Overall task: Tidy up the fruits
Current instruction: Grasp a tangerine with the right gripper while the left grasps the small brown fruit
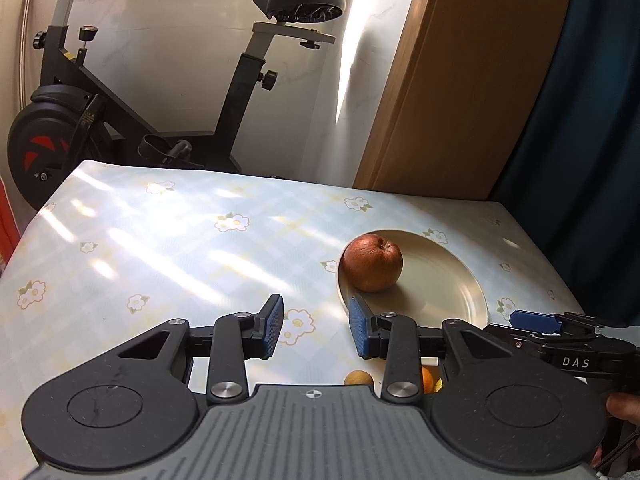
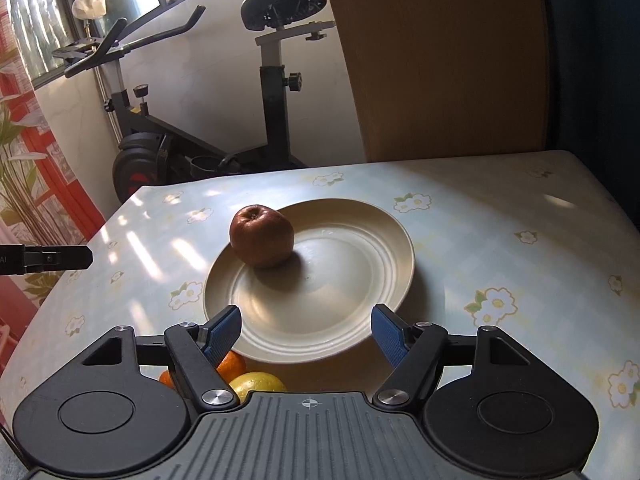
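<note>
A wrinkled red-brown apple (image 2: pixel 262 236) sits stem-up on the cream plate's (image 2: pixel 360 248) left side.

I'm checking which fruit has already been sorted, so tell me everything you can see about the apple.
The apple is reddish-brown with a dull, slightly wrinkled skin and looks whole. It sits alone on the cream plate, near the plate's far left rim, its dimpled end tipped up toward the right wrist camera. Only the plate touches it; both grippers stand clear of it, nearer the cameras. It casts a shadow across the plate's middle.

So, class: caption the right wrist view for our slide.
Open right gripper hovers near a cream plate holding one apple.
</note>
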{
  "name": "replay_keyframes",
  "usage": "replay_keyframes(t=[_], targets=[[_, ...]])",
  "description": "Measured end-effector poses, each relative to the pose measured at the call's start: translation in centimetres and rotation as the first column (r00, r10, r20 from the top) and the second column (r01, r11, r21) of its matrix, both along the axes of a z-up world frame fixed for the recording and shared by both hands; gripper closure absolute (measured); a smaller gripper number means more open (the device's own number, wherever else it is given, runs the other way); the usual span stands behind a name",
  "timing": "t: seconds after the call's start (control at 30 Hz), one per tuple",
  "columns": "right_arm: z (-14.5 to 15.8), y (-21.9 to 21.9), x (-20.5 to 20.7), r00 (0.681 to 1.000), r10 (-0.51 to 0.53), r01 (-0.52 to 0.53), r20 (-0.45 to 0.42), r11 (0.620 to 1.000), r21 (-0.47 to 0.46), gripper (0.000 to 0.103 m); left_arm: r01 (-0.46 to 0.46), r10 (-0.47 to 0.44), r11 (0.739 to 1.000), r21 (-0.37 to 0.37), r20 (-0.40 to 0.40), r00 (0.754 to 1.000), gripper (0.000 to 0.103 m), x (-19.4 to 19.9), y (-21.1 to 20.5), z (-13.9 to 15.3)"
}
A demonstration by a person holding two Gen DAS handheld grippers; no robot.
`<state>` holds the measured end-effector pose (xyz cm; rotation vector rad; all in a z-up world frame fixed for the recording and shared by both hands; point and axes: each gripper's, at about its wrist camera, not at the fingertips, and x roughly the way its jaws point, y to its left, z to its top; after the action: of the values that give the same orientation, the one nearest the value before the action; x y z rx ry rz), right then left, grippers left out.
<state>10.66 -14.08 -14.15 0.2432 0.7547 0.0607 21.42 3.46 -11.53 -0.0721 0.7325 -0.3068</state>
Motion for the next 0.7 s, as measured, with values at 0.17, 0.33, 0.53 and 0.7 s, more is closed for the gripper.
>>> replay_keyframes(t=[0.17, 0.33, 0.53, 0.7], targets=[[0.1, -0.4, -1.2, 1.000, -0.016, 0.016, -0.015, 0.999, -0.036, 0.035, -0.020, 0.020, 1.000, 0.022, 0.015, 1.000, 0.065, -0.7, 0.1, -0.1], [0.2, -0.7, -2.1, 0.999, -0.030, 0.029, -0.018, 0.998, -0.051, 0.036, -0.008, 0.008, 0.999, 0.031, 0.016, 1.000, 0.065, -1.4, -0.2, -0.1], [-0.2, -1.2, -2.3, 0.998, -0.046, 0.044, -0.043, 0.998, -0.050, 0.042, 0.001, -0.001, 0.999, 0.039, 0.007, 1.000, 0.065, -1.8, -0.2, -0.5], [-0.7, -1.2, -2.5, 0.996, -0.042, 0.037, -0.074, 0.997, -0.069, 0.049, 0.007, -0.007, 1.000, 0.029, -0.014, 1.000, 0.065, -1.9, -0.2, -0.9]])
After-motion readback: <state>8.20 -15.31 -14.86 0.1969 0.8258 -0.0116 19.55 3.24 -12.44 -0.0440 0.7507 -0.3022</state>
